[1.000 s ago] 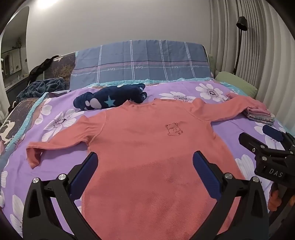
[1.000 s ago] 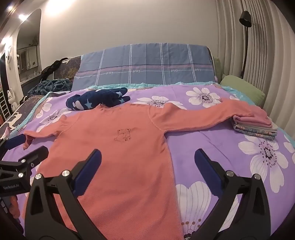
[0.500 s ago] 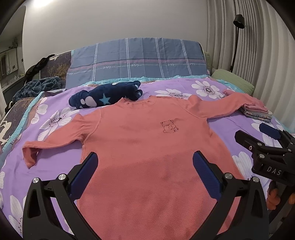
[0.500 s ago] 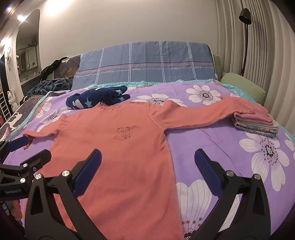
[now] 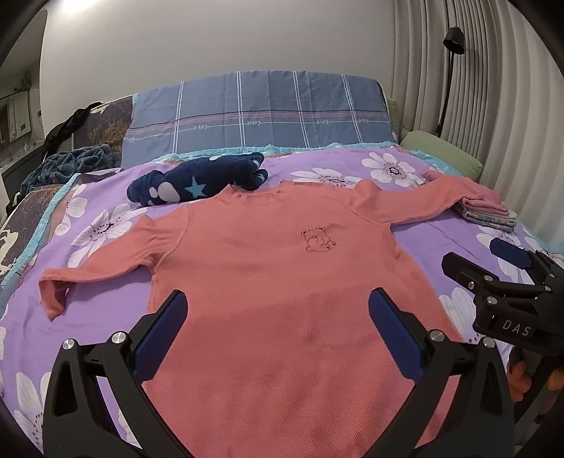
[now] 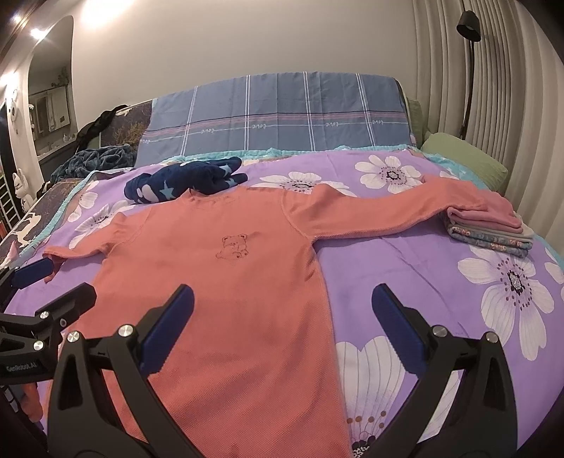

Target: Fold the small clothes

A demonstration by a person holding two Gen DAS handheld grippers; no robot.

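Note:
A coral long-sleeved shirt (image 5: 282,282) with a small bear print lies flat, face up, on the purple flowered bedspread (image 5: 88,229), sleeves spread out; it also shows in the right wrist view (image 6: 229,289). My left gripper (image 5: 276,329) is open and empty above the shirt's lower body. My right gripper (image 6: 282,324) is open and empty above the shirt's right hem edge; it also shows at the right of the left wrist view (image 5: 507,278). The right sleeve's cuff rests on a stack of folded clothes (image 6: 490,225).
A navy star-patterned garment (image 5: 197,179) lies bunched beyond the collar. A blue plaid pillow (image 5: 261,112) stands at the headboard, a green pillow (image 6: 465,155) at far right, a dark blanket (image 5: 70,165) at far left. Curtains and a floor lamp (image 6: 469,28) stand on the right.
Both grippers have drawn back and risen slightly from the shirt, so it sits lower and smaller in view. Nothing was grasped; the shirt has not moved.

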